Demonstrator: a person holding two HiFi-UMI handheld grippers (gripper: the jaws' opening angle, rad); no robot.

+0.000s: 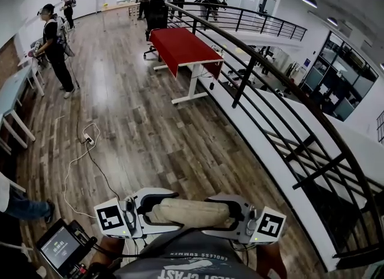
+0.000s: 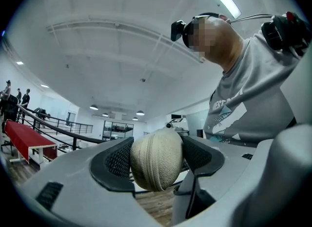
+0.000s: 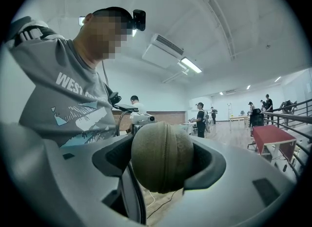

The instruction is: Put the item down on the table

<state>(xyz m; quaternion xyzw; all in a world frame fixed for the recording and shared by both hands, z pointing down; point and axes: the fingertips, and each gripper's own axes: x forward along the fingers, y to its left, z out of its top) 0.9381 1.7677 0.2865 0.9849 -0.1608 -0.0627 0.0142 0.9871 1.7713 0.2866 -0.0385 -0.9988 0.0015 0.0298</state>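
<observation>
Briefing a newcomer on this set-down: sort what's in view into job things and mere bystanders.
Job in hand:
- beige zip case, held end to end
- left gripper and right gripper, jaws shut on it
- red table, probably the target

Lying about:
- floor cable
- white power strip
- black railing
- small screen

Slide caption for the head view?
Left tongs and right tongs clamp the beige pouch by its ends over wood floor, red table ahead.
</observation>
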